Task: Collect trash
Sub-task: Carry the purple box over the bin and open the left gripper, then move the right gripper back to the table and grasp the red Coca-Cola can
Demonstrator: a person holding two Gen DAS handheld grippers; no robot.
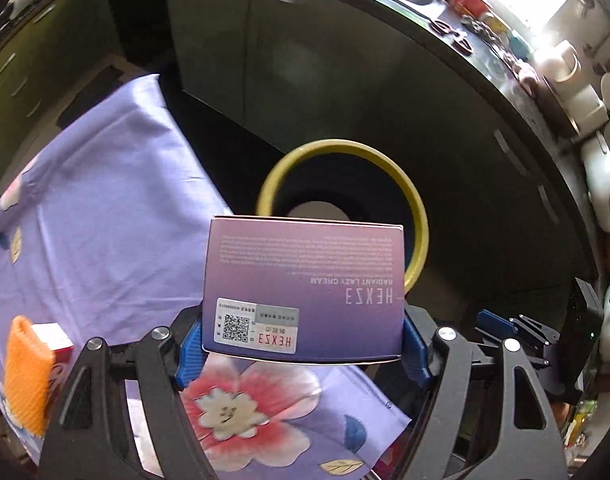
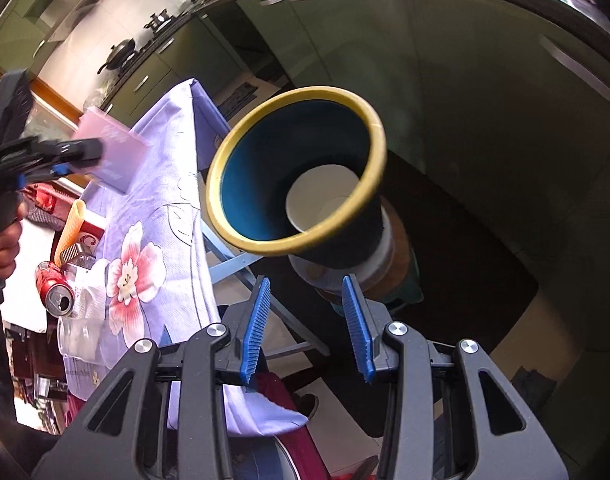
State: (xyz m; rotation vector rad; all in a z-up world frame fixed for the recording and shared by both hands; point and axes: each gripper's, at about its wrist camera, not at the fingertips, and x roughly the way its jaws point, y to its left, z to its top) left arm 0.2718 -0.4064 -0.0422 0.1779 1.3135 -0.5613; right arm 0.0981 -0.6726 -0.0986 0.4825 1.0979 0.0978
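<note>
My left gripper [image 1: 301, 344] is shut on a purple HEXZE cream box [image 1: 305, 280], held just short of a dark bin with a yellow rim [image 1: 417, 216]. The bin stands beside the table and holds a white paper cup [image 2: 321, 196]. In the right wrist view the left gripper [image 2: 79, 152] carries the box [image 2: 113, 152] above the table, left of the bin [image 2: 225, 168]. My right gripper [image 2: 307, 328] is open and empty, just below the bin's rim. It also shows at the right of the left wrist view [image 1: 517, 328].
A purple floral tablecloth [image 2: 153, 184] covers the table. On it lie a crushed red can [image 2: 55, 290], an orange foam net [image 1: 27, 376], a red box [image 1: 59, 344], a clear plastic cup [image 2: 79, 336] and a small bottle [image 2: 79, 258]. Green kitchen cabinets [image 2: 305, 40] stand behind.
</note>
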